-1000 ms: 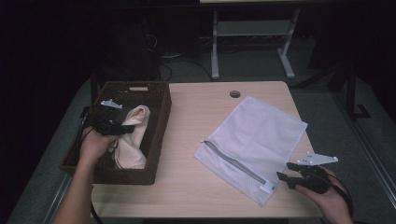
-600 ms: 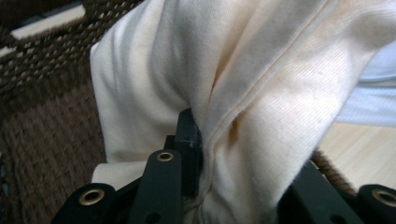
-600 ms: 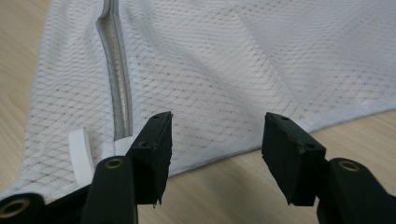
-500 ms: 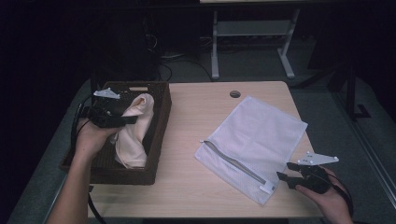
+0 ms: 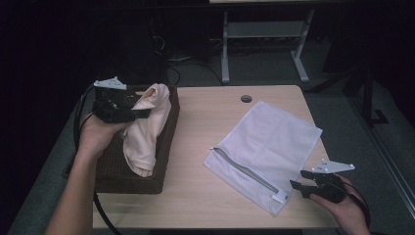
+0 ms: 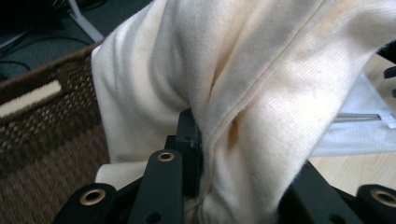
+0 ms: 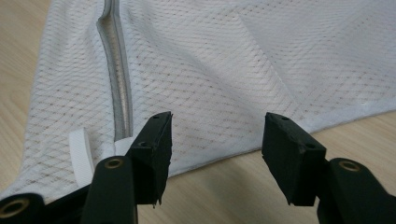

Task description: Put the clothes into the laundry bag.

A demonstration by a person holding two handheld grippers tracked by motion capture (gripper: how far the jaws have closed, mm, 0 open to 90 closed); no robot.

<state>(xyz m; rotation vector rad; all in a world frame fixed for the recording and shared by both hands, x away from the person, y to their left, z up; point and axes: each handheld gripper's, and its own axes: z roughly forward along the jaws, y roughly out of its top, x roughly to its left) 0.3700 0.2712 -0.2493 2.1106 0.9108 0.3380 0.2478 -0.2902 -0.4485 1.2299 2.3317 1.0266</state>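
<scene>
A cream cloth (image 5: 147,125) hangs from my left gripper (image 5: 142,111), which is shut on its upper part above the brown woven basket (image 5: 142,183). The cloth's lower end still trails into the basket. In the left gripper view the cream cloth (image 6: 261,102) is bunched between the jaws. A white mesh zip bag (image 5: 266,147) lies flat on the table at the right. My right gripper (image 5: 297,180) rests open at the bag's near corner. In the right gripper view its fingertips (image 7: 154,149) stand apart over the mesh zip bag (image 7: 210,70), beside the zipper (image 7: 116,79).
The basket (image 6: 42,121) sits at the table's left edge. A round cable hole (image 5: 246,98) lies near the far edge of the wooden table (image 5: 205,196). Behind the table stand a white desk frame (image 5: 264,44) and loose cables on the floor.
My left gripper has risen out of the basket, drawing the cream cloth up with it. The right gripper and the mesh bag have stayed put.
</scene>
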